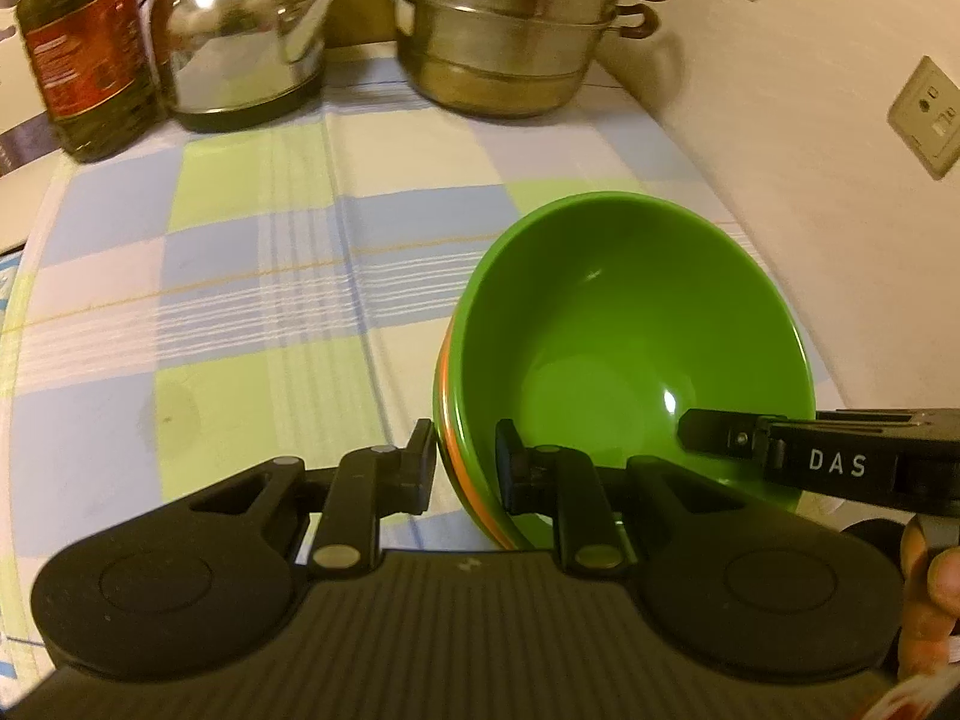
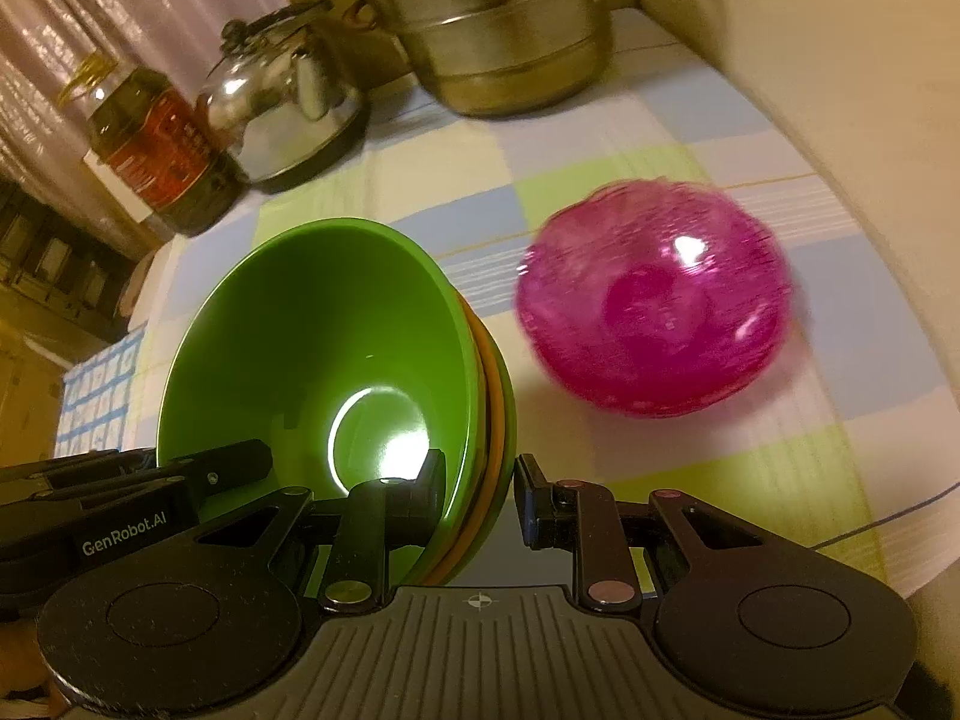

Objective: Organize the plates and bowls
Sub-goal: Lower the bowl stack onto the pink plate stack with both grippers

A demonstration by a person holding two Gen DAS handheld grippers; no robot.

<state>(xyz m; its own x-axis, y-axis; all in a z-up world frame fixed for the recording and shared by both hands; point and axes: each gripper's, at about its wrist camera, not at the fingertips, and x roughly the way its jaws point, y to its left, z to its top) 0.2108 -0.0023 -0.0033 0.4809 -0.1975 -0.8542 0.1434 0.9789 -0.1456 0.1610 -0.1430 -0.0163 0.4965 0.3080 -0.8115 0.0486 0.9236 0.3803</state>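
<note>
Both our tongs, left gripper point(image 1: 465, 468) and right gripper point(image 2: 480, 495), are pinching the stacked bowls point(image 1: 630, 348) by opposite rims. We are holding them tilted beside the pink bowl point(image 2: 657, 300).

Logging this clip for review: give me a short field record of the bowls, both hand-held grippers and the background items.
stack: green bowl nested over orange and green ones, tilted
left hand-held gripper: fingers straddle the stack's rim
right hand-held gripper: fingers straddle the opposite rim
pink bowl: apart on checked cloth, blurred
background: oil bottle, kettle, steamer pot
</note>
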